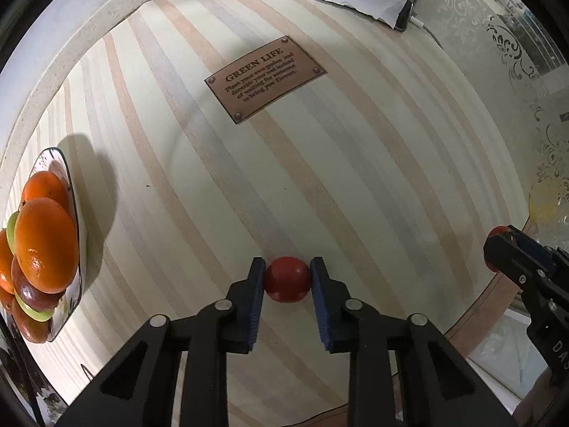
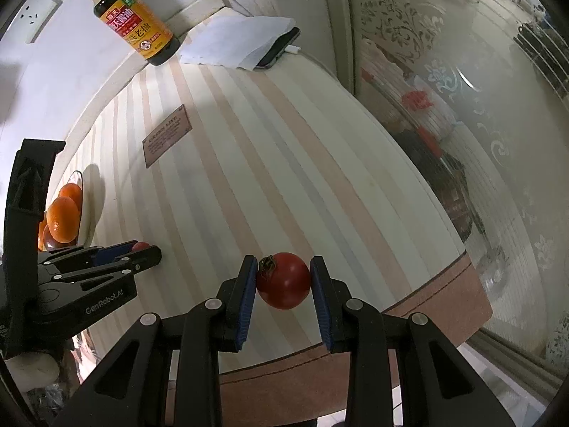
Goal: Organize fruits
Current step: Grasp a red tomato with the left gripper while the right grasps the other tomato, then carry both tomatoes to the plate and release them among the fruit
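Each pair of tongs pinches a small red fruit, the left tongs [image 1: 287, 279] a round one [image 1: 287, 279] and the right tongs [image 2: 283, 281] a stemmed one [image 2: 283, 281], so each should carry gently to the full fruit plate [image 1: 82, 249] at the frame's left without squeezing harder.

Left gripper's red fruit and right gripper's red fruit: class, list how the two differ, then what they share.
The left gripper holds a smooth round red fruit with no stem showing; the right gripper holds a red fruit whose dried calyx faces its left finger.
The right fruit tapers slightly toward its underside; the left looks rounder.
Shared: both are red, glossy and pinched between blue-padded fingers above the striped tablecloth.
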Demonstrator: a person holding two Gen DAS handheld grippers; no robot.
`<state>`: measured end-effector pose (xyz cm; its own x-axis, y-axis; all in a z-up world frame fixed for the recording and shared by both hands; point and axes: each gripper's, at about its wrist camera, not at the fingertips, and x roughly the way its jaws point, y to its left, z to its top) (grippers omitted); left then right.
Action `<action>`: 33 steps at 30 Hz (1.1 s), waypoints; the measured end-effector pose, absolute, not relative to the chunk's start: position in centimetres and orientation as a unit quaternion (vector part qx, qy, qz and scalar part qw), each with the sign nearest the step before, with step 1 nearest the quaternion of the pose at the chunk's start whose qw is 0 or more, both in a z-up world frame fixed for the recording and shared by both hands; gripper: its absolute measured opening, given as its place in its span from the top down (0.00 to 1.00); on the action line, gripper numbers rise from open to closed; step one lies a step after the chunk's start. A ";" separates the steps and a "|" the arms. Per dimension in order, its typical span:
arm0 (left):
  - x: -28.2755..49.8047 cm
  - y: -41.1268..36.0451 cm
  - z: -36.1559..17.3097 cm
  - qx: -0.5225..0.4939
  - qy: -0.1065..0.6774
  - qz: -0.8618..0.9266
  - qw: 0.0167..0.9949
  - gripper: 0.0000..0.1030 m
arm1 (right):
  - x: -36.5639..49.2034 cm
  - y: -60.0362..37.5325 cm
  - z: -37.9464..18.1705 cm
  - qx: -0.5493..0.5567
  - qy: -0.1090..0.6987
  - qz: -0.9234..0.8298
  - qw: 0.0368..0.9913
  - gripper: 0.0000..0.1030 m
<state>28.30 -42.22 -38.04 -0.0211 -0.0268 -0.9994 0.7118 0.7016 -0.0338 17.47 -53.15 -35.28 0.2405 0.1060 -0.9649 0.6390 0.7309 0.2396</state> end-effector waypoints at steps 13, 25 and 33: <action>29.8 -36.2 -33.4 0.177 0.646 -0.284 0.685 0.78 | 19.8 -51.5 -33.4 0.308 0.579 -0.150 0.740 0.68; 34.6 -19.2 -27.2 0.022 0.642 -0.193 0.742 0.78 | 27.7 -40.9 -31.2 0.331 0.561 -0.006 0.759 0.68; 37.7 -11.8 -29.8 -0.109 0.657 -0.131 0.734 0.78 | 36.2 -34.3 -30.1 0.375 0.572 0.101 0.723 0.68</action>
